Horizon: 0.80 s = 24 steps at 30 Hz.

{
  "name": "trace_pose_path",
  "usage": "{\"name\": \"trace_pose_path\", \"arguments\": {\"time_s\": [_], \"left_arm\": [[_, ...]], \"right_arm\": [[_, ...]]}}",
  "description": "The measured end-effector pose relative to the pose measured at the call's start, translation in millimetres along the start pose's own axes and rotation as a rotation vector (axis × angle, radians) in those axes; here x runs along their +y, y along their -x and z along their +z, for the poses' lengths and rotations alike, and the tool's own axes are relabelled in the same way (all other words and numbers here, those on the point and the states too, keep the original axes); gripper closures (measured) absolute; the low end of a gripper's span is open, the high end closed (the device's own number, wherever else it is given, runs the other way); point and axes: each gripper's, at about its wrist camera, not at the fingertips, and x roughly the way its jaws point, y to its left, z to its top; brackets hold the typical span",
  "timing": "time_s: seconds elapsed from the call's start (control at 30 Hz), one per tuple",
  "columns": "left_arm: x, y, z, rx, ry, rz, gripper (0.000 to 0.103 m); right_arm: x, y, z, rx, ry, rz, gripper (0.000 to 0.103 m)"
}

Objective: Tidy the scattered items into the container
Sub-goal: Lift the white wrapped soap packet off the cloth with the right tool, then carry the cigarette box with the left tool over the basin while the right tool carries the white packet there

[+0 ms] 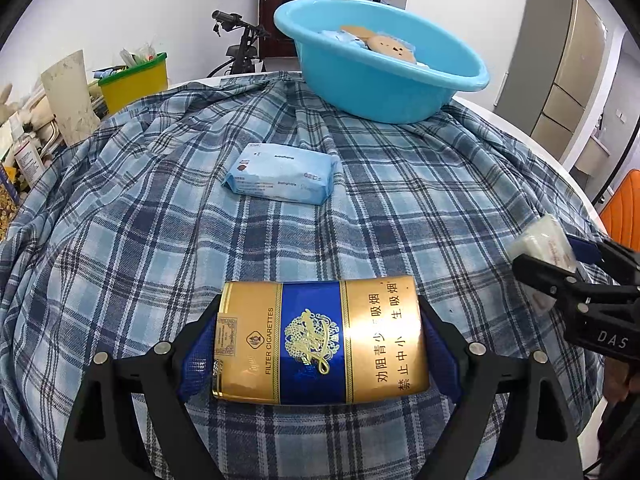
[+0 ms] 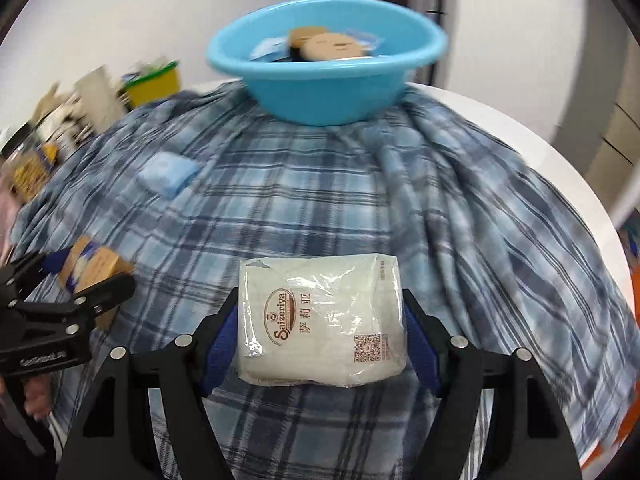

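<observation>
My left gripper (image 1: 318, 340) is shut on a gold and blue cigarette pack (image 1: 320, 340), held above the plaid cloth. My right gripper (image 2: 320, 320) is shut on a white Saizeriya tissue pack (image 2: 320, 320). Each gripper shows in the other's view: the right gripper (image 1: 548, 258) with the tissue pack (image 1: 546, 242) at the right edge, the left gripper (image 2: 86, 270) with the cigarette pack (image 2: 98, 266) at the left edge. A light blue wipes pack (image 1: 282, 178) (image 2: 168, 174) lies on the cloth. The blue basin (image 1: 400, 88) (image 2: 320, 96) stands at the far side and holds several items.
A blue plaid cloth (image 1: 440, 208) covers the round white table (image 2: 560, 152). A yellow bin (image 1: 134, 82) and clutter stand beyond the far left edge. A scooter (image 1: 240, 48), a dark door and a fridge (image 1: 568, 68) are in the background. An orange chair (image 1: 624, 212) is at right.
</observation>
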Motion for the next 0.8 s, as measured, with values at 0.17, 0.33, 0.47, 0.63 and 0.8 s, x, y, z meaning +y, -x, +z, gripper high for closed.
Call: {"name": "trace_pose_path", "arguments": {"time_s": [0.17, 0.33, 0.47, 0.63, 0.8], "left_arm": [[-6.5, 1.3, -2.6, 0.003, -0.011, -0.004, 0.014], [-11.8, -0.8, -4.3, 0.013, -0.020, -0.006, 0.014], [-14.3, 0.5, -4.6, 0.012, -0.029, -0.002, 0.014], [-13.8, 3.7, 0.2, 0.004, -0.031, 0.003, 0.014], [-8.6, 12.3, 18.6, -0.038, -0.010, 0.008, 0.014]], "right_arm": [[-7.8, -2.2, -15.2, 0.013, -0.054, -0.049, 0.031], [-7.6, -0.9, -26.4, 0.007, -0.061, -0.080, 0.031], [-5.5, 0.8, -26.3, -0.001, -0.052, -0.083, 0.031], [-6.1, 5.0, -18.2, -0.019, -0.046, -0.071, 0.031], [-6.2, 21.7, 1.4, -0.092, -0.035, -0.083, 0.031]]}}
